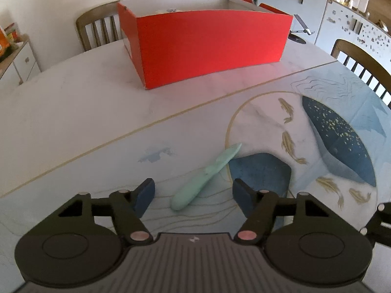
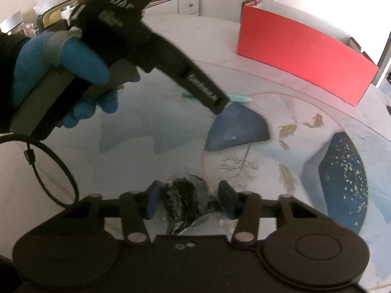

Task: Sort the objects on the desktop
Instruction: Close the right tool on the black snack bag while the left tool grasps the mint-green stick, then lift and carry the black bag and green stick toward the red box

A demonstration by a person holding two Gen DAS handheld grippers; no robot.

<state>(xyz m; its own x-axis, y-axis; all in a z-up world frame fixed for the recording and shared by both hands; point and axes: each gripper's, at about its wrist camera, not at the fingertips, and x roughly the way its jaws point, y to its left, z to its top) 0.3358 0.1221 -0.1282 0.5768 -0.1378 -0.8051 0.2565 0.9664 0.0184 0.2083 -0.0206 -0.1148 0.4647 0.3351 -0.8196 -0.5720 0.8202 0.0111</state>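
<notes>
So the left gripper (image 1: 193,196) is pointing down at a mint-green knife (image 1: 205,177) lying flat on the mat (image 1: 244,122), blade end angled away toward the upper right. The knife's handle end sits between the two blue pads (image 1: 146,195), but there's a clear gap on both sides, so the jaws are apart and not pinching anything. Just right of the knife is a blue wedge (image 1: 262,171), lying on the mat too, near the knife's blade but I can't tell if they touch. Further back on the bare table (image 1: 73,97) there's a red box (image 1: 207,46), open on top, well apart from all this. Over on the right wrist view, the right gripper (image 2: 189,201) has a crinkly black packet (image 2: 185,205) in clear wrap sitting between its pads; both look pressed right against it, so I'd call that a grip. From that side you can also see a blue-gloved hand (image 2: 61,73) holding the left tool, its tip down by the wedge with the knife peeking out behind it. A black cable (image 2: 53,171) loops on the left.
</notes>
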